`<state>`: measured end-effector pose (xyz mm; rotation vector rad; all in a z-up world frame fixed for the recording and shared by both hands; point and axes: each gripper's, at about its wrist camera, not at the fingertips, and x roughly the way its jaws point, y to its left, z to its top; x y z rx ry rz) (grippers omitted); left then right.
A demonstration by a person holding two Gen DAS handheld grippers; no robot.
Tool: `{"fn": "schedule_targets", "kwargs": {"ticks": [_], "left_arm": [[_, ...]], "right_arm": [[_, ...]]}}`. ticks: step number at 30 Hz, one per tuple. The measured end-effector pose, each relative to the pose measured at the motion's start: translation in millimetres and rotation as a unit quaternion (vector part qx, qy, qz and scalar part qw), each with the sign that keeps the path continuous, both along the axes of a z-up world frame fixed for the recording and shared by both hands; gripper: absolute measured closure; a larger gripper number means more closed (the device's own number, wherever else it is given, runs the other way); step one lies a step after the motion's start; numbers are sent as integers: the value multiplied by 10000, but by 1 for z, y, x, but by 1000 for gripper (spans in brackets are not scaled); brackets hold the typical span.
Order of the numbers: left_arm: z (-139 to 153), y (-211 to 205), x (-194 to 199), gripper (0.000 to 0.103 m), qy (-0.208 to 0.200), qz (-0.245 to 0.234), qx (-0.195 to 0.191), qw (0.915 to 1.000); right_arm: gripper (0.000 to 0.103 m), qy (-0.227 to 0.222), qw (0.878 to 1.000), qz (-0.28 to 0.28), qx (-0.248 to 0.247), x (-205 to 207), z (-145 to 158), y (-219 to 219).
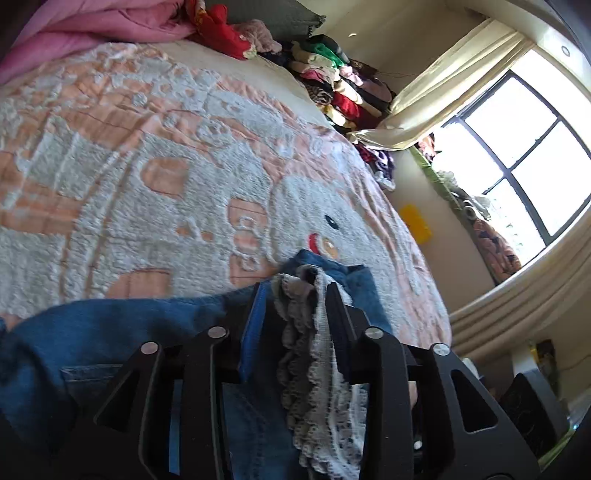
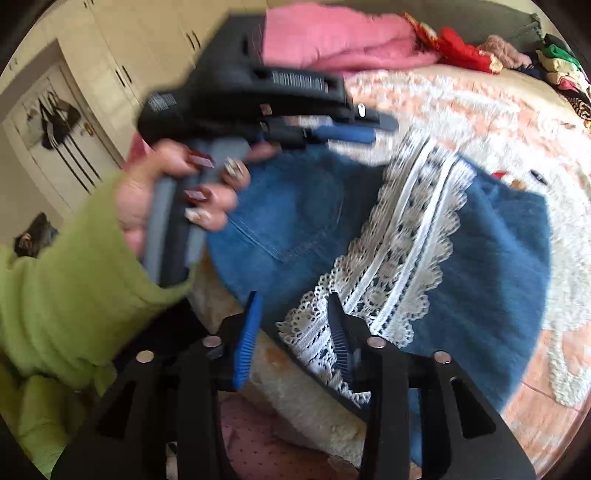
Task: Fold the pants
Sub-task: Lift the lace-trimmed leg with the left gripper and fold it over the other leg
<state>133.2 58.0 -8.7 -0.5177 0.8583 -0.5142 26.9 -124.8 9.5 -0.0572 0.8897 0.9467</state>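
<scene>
Bedroom, patterned bedspread [image 1: 155, 206]: your folded pants [image 2: 491, 258] lie ahead of both jaws. Left gripper [image 1: 295, 291] has lace trim [image 1: 314, 362] between parted jaws; right gripper [image 2: 295, 310] stands open. Withdrawing could snag the lace, undoing the fold.

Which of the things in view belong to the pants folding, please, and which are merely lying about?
Job:
- jeans with lace trim, on the bedspread
- left claw
- right claw

Lying about:
- pink blanket
- clothes pile
- curtain
- yellow item
</scene>
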Motion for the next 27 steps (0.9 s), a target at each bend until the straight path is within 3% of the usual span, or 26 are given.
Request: {"fn": "schedule_targets", "kwargs": {"ticks": [3,8,10,12,13,19,22,24,27], "left_arm": [[1,-9,2,71,8,-108,-101,9999],[-12,-16,15,50,313,-136,-150,9993],[-19,-23,21,51,489,-150,-44,9987],[-24,-30,26,90,591,-183,73,9981],[-22,-35,26,93,584,-216,99,9980],[14,-42,16,93,-172,-369,511,9979],[1,-36,25,90,54,-198,812,9965],[-13,-33,30,83,305,-125,978,9947],[-18,-26,25,74,345,-77,931,9950]], "right_arm": [[55,-247,9987,-450,17,7,12,-27],[55,-269,9919,-1203,-309,31,2,-54],[55,-195,9889,-1409,-429,40,-5,-61],[55,-65,9867,-1547,-502,52,-13,-69],[55,-24,9859,-1587,-528,59,-18,-74],[55,-115,9832,-1715,-610,82,-20,-70],[55,-31,9816,-1707,-852,93,-32,-61],[55,37,9793,-1720,-1064,98,-41,-54],[52,-32,9794,-1695,-1099,98,-43,-52]]}}
